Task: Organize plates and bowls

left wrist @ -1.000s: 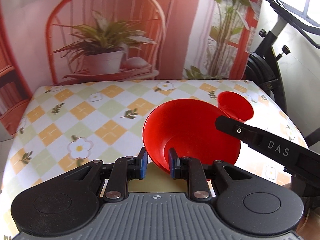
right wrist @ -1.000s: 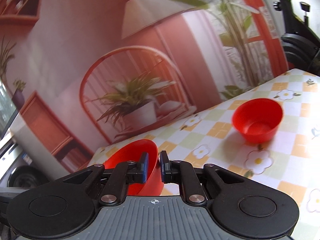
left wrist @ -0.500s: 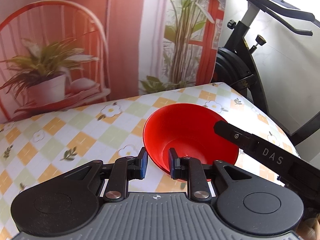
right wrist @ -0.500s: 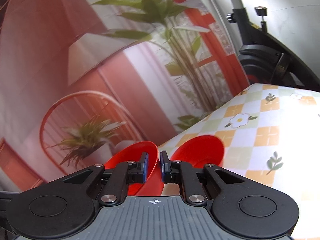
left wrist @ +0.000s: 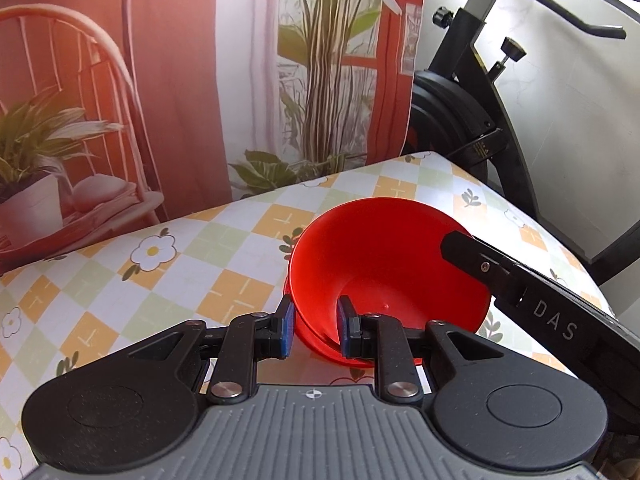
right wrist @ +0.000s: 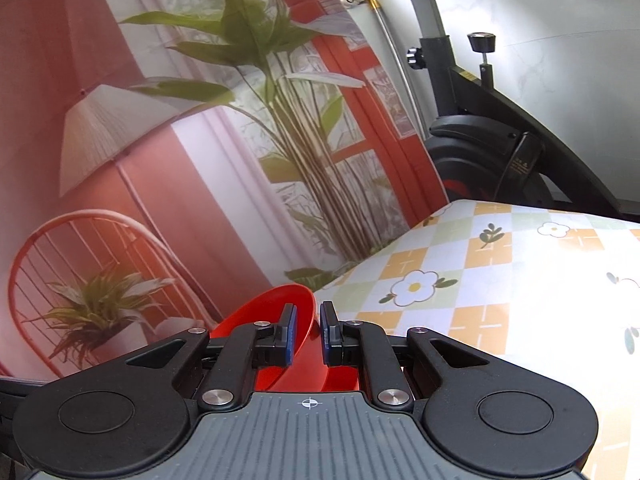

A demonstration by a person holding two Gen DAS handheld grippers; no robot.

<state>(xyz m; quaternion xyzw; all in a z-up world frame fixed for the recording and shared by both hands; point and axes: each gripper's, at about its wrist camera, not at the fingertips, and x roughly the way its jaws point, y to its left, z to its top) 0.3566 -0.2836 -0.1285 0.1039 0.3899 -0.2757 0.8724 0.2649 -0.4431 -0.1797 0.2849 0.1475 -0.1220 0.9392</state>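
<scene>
Both the left gripper and right gripper are gripping the large red plastic bowl, now covering the smaller bowl, likely nesting.

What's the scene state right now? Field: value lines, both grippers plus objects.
left gripper: shut on the near rim of the large red bowl
right gripper: shut on the same bowl's rim, opposite side
bowl pose: tilted, opening toward the left wrist camera
second red piece: just beneath the bowl, mostly hidden; contact unclear
table: checked floral cloth
background: printed backdrop, exercise bike
</scene>
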